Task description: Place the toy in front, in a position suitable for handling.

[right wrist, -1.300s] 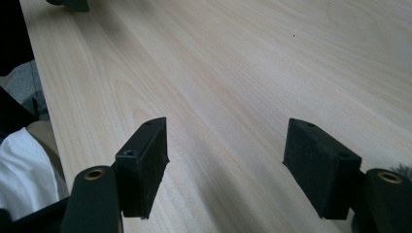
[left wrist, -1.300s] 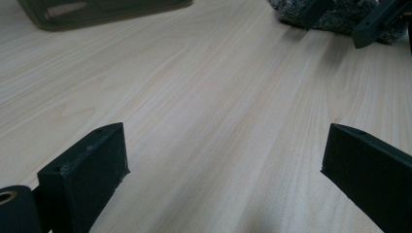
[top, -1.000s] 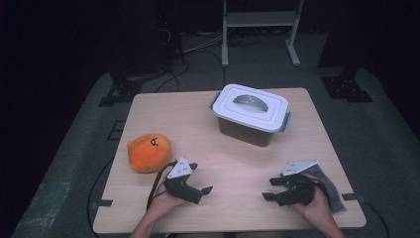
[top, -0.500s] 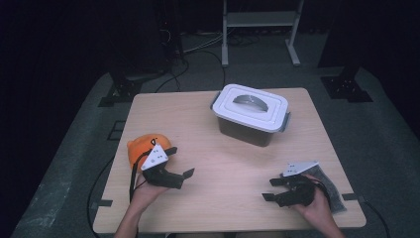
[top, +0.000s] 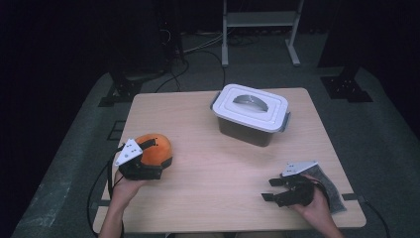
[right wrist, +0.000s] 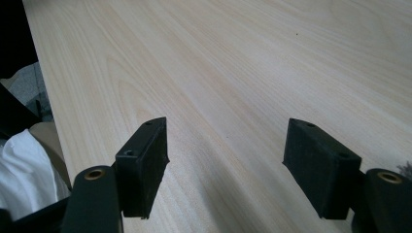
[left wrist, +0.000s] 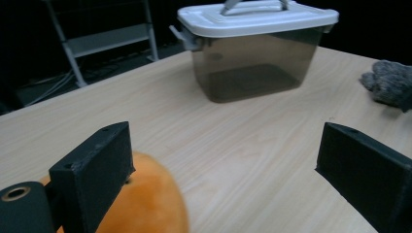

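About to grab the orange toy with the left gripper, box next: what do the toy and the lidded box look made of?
Orange toy: seems a soft plush, matte and faintly fuzzy, rounded with no hard edges; the filling can't be judged. Lidded box: looks like rigid plastic, with smoky translucent walls you can see through, a smooth opaque white lid and a grey handle. The left gripper stands open over the toy.

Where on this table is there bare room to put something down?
The widest bare wood lies in the middle of the table, between the orange plush toy, the lidded box and the right tool. The far left corner is free too. It is crowded around the grey cloth.
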`<state>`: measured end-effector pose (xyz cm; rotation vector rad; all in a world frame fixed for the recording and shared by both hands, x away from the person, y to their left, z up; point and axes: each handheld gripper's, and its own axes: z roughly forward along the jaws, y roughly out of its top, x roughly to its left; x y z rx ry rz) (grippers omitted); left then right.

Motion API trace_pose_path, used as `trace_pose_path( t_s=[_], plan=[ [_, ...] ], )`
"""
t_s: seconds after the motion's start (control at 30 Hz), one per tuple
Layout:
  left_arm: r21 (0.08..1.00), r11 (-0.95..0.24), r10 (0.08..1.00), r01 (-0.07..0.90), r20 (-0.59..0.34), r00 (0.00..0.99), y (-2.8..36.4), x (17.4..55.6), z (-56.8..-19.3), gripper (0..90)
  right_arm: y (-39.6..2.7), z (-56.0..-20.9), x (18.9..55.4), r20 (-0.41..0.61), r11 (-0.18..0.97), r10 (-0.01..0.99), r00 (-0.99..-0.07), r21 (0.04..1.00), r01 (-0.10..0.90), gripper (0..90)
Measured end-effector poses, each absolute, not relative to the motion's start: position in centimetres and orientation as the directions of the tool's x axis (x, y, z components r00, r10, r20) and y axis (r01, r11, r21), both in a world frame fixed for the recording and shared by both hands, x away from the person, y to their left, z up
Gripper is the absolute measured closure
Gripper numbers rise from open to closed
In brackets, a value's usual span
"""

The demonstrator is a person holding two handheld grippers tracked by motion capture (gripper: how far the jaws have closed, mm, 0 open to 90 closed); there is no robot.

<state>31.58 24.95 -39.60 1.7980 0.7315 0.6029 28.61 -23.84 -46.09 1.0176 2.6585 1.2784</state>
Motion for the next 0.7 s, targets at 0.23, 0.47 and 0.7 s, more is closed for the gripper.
trace_pose_path(
  t_s=[0.23,0.47,0.7],
  plan=[
    [0.951,-0.234,0.773,0.202,0.056,0.632,27.2,31.7,-39.7,5.6,-23.8,-46.1,28.6,0.244,0.455,0.563,-0.79,0.706,0.543,31.4],
    [0.953,-0.209,0.812,0.219,0.044,0.582,28.9,32.2,-40.5,8.0,-23.6,-46.1,28.5,0.246,0.461,0.559,-0.792,0.702,0.543,32.0],
    [0.945,-0.213,0.81,0.247,0.029,0.586,29.5,33.4,-41.1,8.0,-23.5,-46.1,28.5,0.257,0.457,0.554,-0.792,0.701,0.548,32.0]
  ],
)
